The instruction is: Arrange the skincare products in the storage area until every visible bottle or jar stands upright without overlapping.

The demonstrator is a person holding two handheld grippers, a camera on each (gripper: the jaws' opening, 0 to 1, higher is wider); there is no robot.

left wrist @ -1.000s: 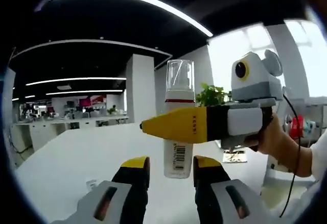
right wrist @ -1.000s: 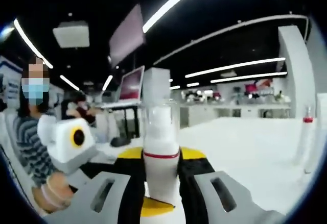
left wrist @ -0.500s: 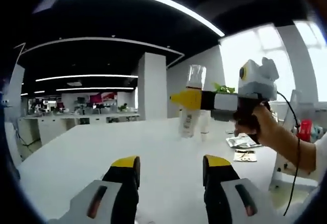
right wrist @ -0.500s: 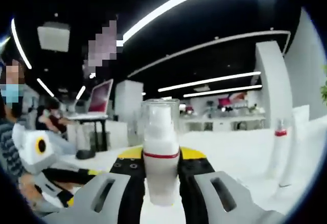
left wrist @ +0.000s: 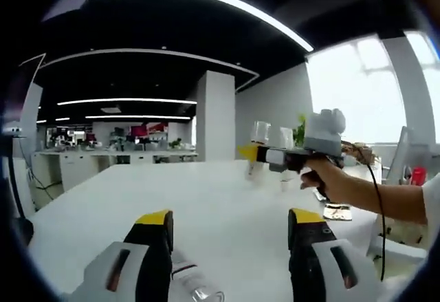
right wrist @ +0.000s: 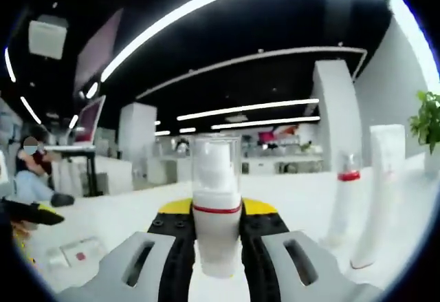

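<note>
The right tongs point(right wrist: 218, 236) stay clamped on the white pump bottle with a clear cap and a thin red band point(right wrist: 216, 206), which stands upright between the yellow-and-black jaws just as it did half a second ago. What lies behind it has changed: a slim clear bottle with a red collar point(right wrist: 344, 199) and a taller white tube-shaped bottle point(right wrist: 380, 192) now stand close on the right of the right gripper view, upright on the white counter point(right wrist: 289, 206) and side by side without touching, where before only the red-collared one showed, farther off. Two flat white sachets point(right wrist: 69, 254) lie on the counter at lower left.

In the left gripper view the right tongs point(left wrist: 249, 153), held in a person's hand point(left wrist: 317, 178), appear smaller and farther across the counter point(left wrist: 206, 206) than in the earlier frames, with the pump bottle point(left wrist: 258, 144) still in their grip beside another pale bottle point(left wrist: 285, 144). The left tongs point(left wrist: 230, 230) hold nothing, their jaws spread wide and set wider apart than half a second ago. A clear-capped bottle point(left wrist: 192, 285) lies on its side on the counter just past the left jaw, newly in sight.
</note>
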